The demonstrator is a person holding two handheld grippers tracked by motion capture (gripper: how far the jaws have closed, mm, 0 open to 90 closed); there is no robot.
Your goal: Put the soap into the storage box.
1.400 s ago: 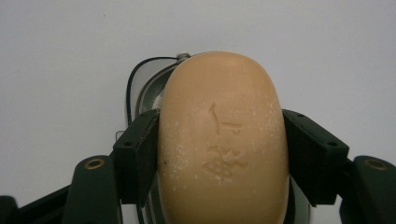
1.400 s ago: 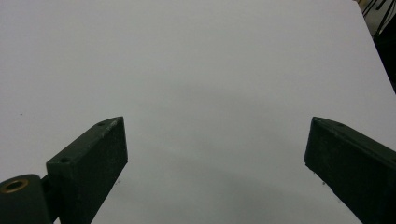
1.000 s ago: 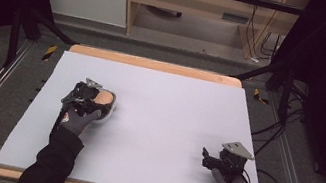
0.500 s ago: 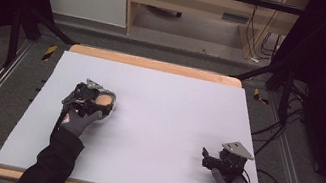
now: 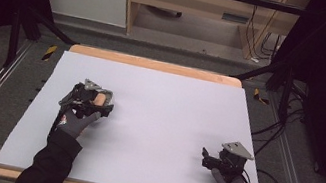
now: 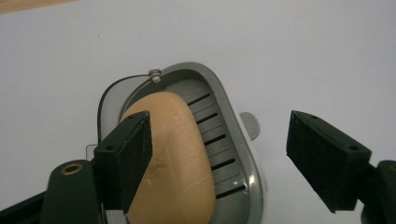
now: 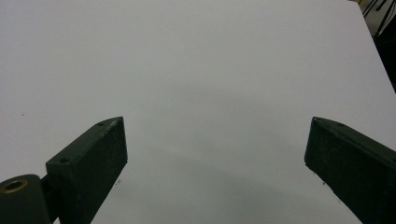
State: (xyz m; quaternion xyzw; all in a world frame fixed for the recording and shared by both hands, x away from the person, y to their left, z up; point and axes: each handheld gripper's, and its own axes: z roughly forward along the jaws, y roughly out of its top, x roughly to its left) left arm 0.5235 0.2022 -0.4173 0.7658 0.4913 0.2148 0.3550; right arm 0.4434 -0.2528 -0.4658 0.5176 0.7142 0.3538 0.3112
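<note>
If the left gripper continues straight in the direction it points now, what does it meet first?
Most likely the orange soap bar, which lies in the grey slotted dish straight ahead. The left gripper has just been opening; the soap sits between its jaws, beside one of them, though whether that jaw touches it is unclear.

We wore grey gloves, black sleeves; left gripper (image 5: 98, 102) and right gripper (image 5: 210, 159) black, grey triangular plates, brass-ringed screw holes.

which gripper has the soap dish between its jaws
The left gripper: its open jaws flank the soap in the grey dish; the right gripper faces bare table.
</note>
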